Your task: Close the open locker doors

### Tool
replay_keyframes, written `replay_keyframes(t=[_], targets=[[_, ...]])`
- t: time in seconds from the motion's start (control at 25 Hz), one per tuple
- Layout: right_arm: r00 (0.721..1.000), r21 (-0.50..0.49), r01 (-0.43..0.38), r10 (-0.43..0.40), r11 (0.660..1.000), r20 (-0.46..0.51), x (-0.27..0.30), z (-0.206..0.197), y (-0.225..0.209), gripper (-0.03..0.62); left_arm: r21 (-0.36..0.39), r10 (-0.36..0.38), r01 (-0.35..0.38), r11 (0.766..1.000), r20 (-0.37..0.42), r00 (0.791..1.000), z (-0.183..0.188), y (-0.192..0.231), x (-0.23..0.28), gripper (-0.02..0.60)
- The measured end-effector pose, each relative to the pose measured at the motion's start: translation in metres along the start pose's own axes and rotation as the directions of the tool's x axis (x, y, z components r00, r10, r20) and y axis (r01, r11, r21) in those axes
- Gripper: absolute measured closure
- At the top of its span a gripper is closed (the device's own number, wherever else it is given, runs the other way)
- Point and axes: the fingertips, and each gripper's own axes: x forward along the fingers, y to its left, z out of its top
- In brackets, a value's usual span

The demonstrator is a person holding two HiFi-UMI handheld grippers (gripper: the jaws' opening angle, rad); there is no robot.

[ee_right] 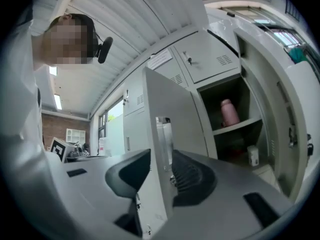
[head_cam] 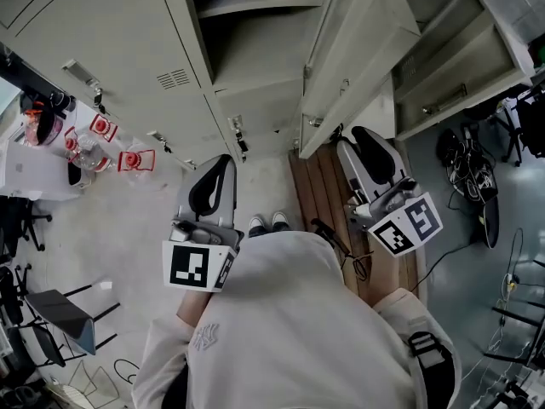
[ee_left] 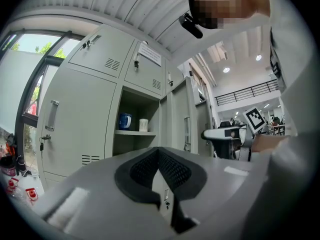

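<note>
While the locker door (ee_right: 170, 99) hides its compartment, right gripper (ee_right: 160, 158) jaws gape, left gripper (ee_left: 159, 153) jaws meet.

The lockers (head_cam: 128, 49) and the open locker door (head_cam: 358, 49) are matt, pale grey painted sheet metal. The left claw (ee_left: 159, 153) and right claw (ee_right: 161, 158) have smooth grey plastic shells and ribbed black pads (ee_right: 190, 176). The planks (head_cam: 311, 186) are brown wood, the floor (head_cam: 136, 228) is mottled and faintly glossy, and the sweatshirt (head_cam: 289, 313) is soft cloth.
</note>
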Motion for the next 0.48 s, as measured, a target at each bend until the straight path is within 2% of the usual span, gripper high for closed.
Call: replay_keyframes(t=[0.12, 0.24, 0.48], targets=[[0.997, -0.03, -0.08, 0.079, 0.996, -0.012, 0.01, 0.005, 0.004, 0.479, -0.004, 0.002, -0.002, 1.0, -0.007, 1.0, -0.001, 0.0, 0.006, 0.575], [0.988, -0.019, -0.156, 0.156, 0.988, -0.001, 0.019, 0.01, 0.008, 0.462, -0.002, 0.01, -0.01, 1.0, -0.009, 1.0, -0.001, 0.001, 0.009, 0.574], [0.977, -0.065, -0.213, 0.212, 0.975, -0.013, 0.037, 0.012, 0.013, 0.461, 0.009, 0.043, -0.042, 0.999, -0.004, 0.999, 0.001, 0.01, 0.009, 0.574]])
